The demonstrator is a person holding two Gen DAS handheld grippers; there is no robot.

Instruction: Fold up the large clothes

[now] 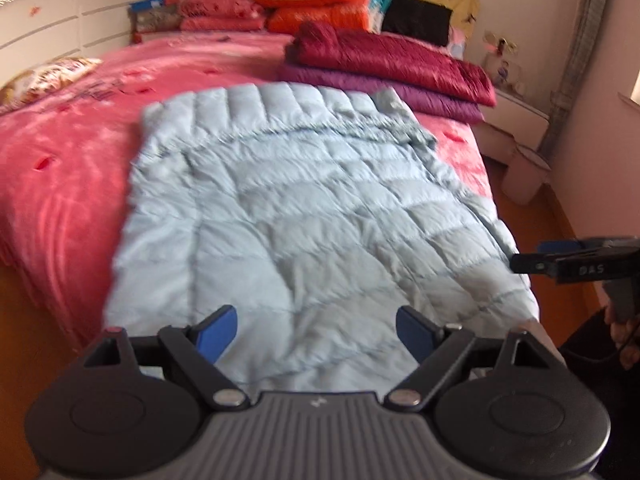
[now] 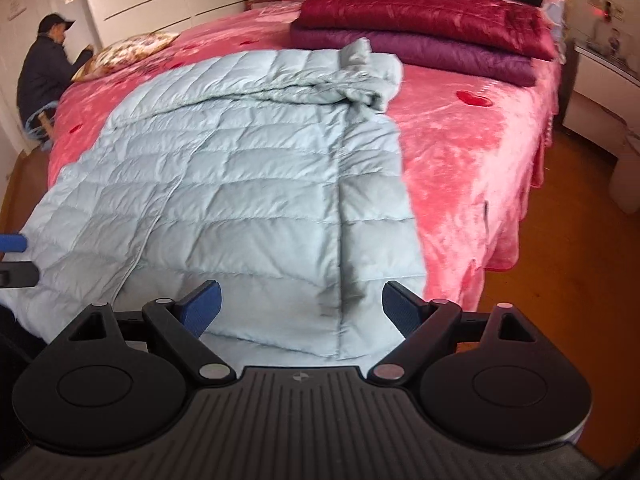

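Both claws spread, gripping nothing, above near hem of light-blue down coat (image 2: 256, 168) lying flat on the pink bed (image 2: 472, 152).
Left claw (image 1: 316, 334), right claw (image 2: 302, 306): hem's near edge hidden behind claw bodies; left view motion-blurred, far collar bunched.

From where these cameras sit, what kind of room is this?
Most likely a home bedroom: a wide bed under a pink cover, folded quilts piled near its head, and a pale blue padded coat spread out on it, with white cupboards along the wall.
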